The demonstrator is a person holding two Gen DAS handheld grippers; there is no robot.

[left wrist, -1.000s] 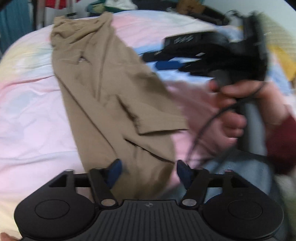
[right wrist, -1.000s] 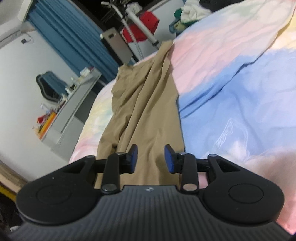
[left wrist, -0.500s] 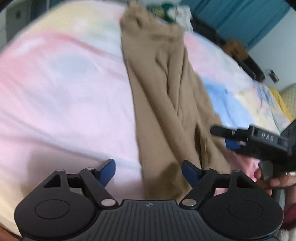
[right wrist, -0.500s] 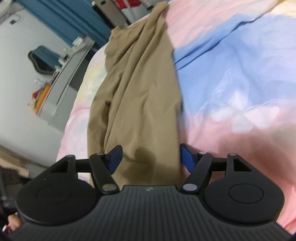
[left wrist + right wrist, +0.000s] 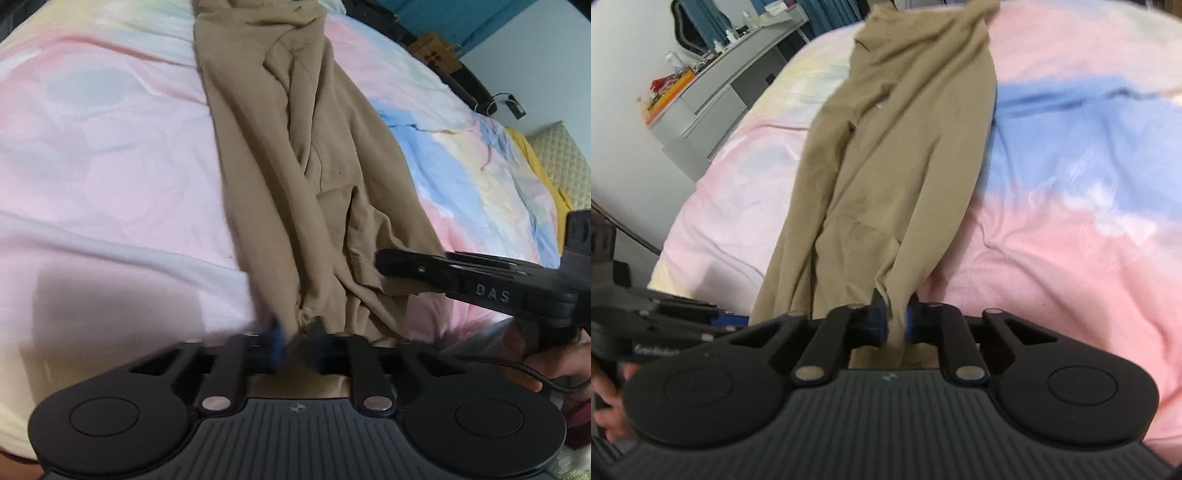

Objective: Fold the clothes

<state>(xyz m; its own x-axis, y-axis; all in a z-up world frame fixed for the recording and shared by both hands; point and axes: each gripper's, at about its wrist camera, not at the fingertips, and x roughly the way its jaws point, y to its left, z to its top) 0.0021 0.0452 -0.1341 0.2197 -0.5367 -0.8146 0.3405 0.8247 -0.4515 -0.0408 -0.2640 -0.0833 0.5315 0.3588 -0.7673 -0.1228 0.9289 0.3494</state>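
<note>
Both grippers' jaws have just closed on the tan garment (image 5: pixel 295 155): left gripper (image 5: pixel 295 338) pinches its near hem, though blur smears the pads. Right gripper (image 5: pixel 895 319) clamps the hem's other corner, just beside.

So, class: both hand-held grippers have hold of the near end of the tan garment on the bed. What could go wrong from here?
1. The left hand-held gripper and the right hand-held gripper have just closed on small bunched pinches of the tan garment, so fabric may slip out when lifted.
2. The garment lies creased and overlapped, so a fold could trap wrinkles.
3. It may drag the pastel bedsheet along.
</note>
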